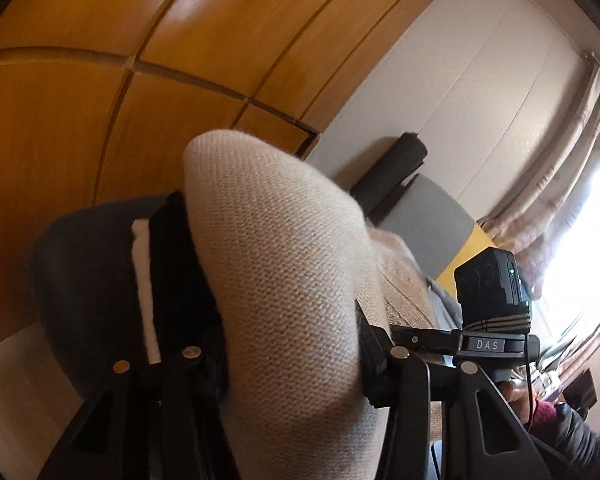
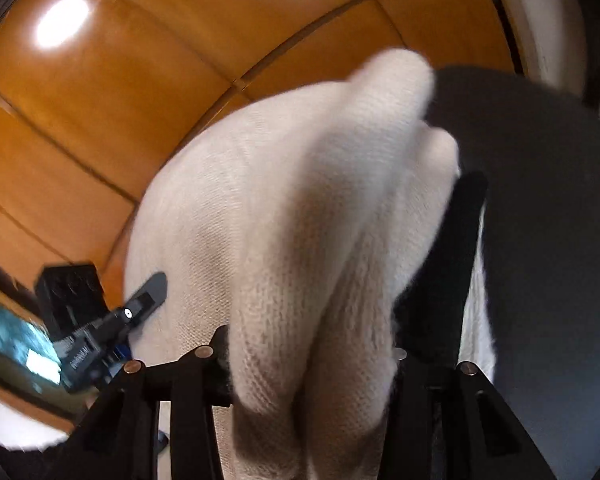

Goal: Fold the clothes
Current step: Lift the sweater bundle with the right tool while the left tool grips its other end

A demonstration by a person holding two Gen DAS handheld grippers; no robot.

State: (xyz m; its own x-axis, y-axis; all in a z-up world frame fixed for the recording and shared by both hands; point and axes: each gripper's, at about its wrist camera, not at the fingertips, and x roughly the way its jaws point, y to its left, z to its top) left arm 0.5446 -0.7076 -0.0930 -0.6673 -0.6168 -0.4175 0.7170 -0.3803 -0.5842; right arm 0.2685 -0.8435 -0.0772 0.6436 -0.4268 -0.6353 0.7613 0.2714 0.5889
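Note:
A cream knit garment (image 1: 268,184) is bunched up and fills the gap between the fingers of my left gripper (image 1: 268,260), which is shut on it. Its black left finger (image 1: 172,256) shows beside the cloth; the other finger is mostly covered. The right wrist view shows the same garment (image 2: 280,140) rising in thick folds through my right gripper (image 2: 340,240), shut on it, with one black finger (image 2: 468,240) visible. Each gripper appears in the other's view, close by on the cloth: the right gripper (image 1: 420,338) and the left gripper (image 2: 152,288).
Orange-brown wooden cupboard doors (image 1: 100,120) fill the background. A dark grey rounded surface (image 2: 540,200) lies behind the cloth. A grey cushion (image 1: 432,216), a white wall (image 1: 460,80) and a curtained bright window (image 1: 572,220) stand at the right. A hand and dark sleeve (image 1: 568,432) hold the right gripper.

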